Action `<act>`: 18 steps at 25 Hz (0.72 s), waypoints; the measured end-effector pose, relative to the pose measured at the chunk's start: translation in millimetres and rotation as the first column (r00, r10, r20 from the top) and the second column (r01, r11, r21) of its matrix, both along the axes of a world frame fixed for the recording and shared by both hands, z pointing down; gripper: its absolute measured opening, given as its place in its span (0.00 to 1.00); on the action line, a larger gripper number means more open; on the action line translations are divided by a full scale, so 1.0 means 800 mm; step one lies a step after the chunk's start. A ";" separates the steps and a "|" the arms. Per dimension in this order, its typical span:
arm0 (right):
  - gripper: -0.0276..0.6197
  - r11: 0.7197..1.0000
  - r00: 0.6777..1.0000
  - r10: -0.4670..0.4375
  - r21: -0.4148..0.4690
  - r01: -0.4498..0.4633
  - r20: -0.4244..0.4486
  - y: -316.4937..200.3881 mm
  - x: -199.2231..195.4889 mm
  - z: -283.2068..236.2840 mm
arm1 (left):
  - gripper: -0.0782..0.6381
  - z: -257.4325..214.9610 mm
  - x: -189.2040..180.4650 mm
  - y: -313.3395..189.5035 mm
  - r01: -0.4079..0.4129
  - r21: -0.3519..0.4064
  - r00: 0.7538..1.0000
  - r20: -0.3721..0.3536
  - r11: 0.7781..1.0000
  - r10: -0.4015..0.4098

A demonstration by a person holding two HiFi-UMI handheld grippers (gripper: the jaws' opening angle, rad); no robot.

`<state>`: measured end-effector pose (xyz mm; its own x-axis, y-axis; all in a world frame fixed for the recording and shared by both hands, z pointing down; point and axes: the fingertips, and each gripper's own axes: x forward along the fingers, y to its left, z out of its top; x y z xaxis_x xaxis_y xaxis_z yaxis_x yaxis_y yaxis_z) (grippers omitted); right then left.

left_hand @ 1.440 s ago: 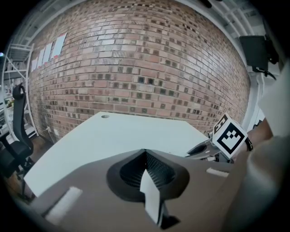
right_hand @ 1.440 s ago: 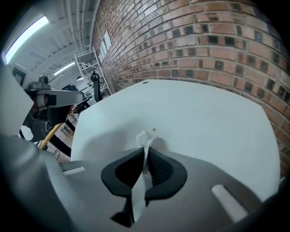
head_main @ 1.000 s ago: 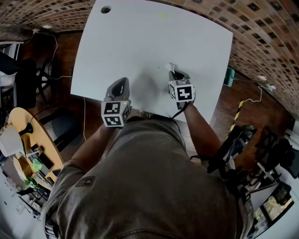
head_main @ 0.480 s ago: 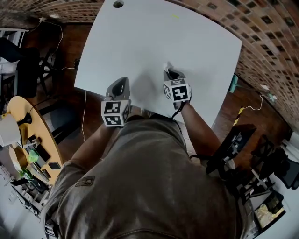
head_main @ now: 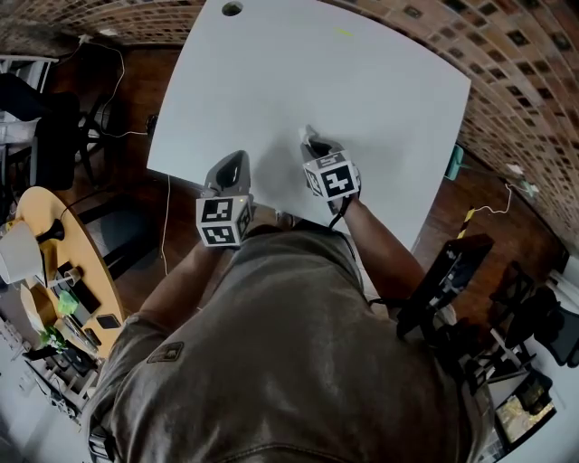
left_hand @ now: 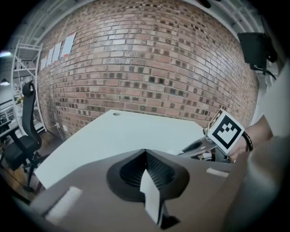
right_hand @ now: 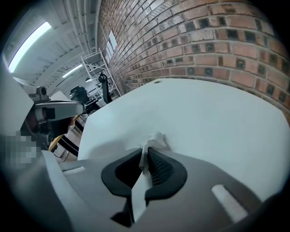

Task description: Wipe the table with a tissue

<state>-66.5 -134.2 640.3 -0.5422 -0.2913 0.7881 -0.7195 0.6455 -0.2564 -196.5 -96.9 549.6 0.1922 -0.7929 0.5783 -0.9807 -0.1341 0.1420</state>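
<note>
1. Right gripper [right_hand: 146, 153]: the jaws are clamped on a white tissue [right_hand: 153, 141]. A crumpled tuft sticks out past the tips and a flat strip trails back between the pads.
2. The tissue is low over the white table [head_main: 380, 81], just inside the near edge and about midway along it. White on white, so I cannot confirm contact with the top.
3. Left gripper [left_hand: 145, 155]: the jaws are together with nothing between them. In the head view it sits over the table's near edge, toward the near-left corner and to the left of the right gripper. The two are near each other but apart.
4. Both marker cubes face up toward the head camera. The right gripper tilts forward and down toward the table.
5. Table top: a round hole [head_main: 232, 8] at the far-left corner and a small yellow mark [head_main: 343, 33] near the far edge.
6. Surroundings: a brick wall [left_hand: 149, 68] beyond the far edge and an office chair [left_hand: 20, 145] off the left side.
</note>
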 end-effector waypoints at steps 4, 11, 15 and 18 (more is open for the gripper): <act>0.09 0.999 0.999 -0.051 -0.010 0.051 0.012 0.016 -0.018 -0.001 | 0.10 -0.003 -0.001 0.000 -0.008 -0.002 1.000 0.014 1.000 0.008; 0.09 0.994 0.994 -0.110 0.009 0.110 0.007 0.028 -0.024 -0.006 | 0.10 -0.009 0.010 -0.008 -0.039 0.005 0.999 0.033 0.999 0.039; 0.09 0.998 0.999 -0.049 0.025 0.050 -0.015 0.015 0.009 -0.006 | 0.10 -0.011 0.026 -0.015 -0.070 0.010 0.997 0.034 0.997 0.070; 0.09 0.999 0.999 0.036 0.028 -0.035 -0.031 0.004 0.048 -0.004 | 0.10 -0.012 0.043 -0.022 -0.102 0.018 0.994 0.031 0.995 0.101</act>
<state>-28.1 -130.7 637.4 -0.5060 -0.3312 0.7964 -0.7493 0.6261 -0.2157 -161.8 -114.9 540.1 0.2549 -0.7815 0.5694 -0.9657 -0.2355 0.1091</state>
